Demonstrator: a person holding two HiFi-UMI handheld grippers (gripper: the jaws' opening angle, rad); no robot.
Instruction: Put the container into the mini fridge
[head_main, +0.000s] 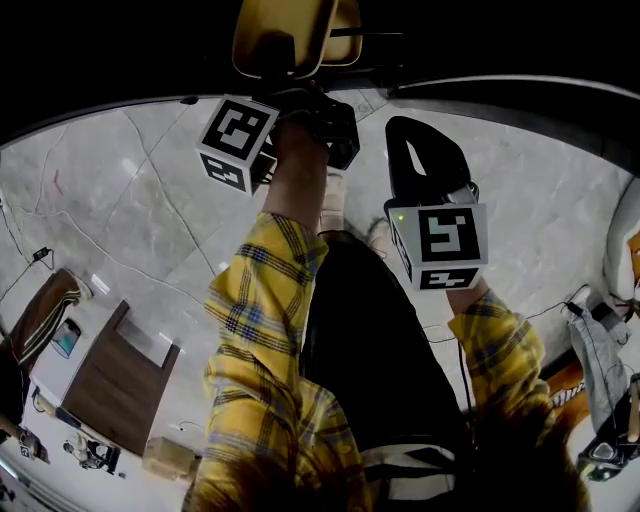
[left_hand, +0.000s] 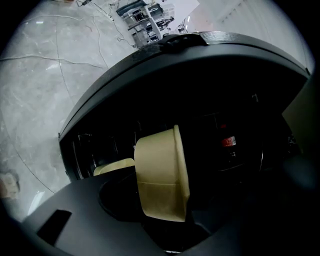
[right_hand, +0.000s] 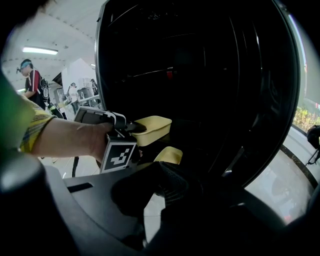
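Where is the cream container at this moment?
The cream container is clamped in the left gripper, left of centre in the right gripper view, at the open front of the black mini fridge.

Pale yellow container (right_hand: 150, 129), upright, open-topped, at the mouth of the black mini fridge (right_hand: 200, 75), interior dark.

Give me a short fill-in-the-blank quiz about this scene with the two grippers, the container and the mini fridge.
1. The ___ gripper is clamped on the rim of the cream container.
2. The mini fridge in front of the container stands ___.
3. The person's plaid sleeve is mostly ___.
Missing words: left; open; yellow.
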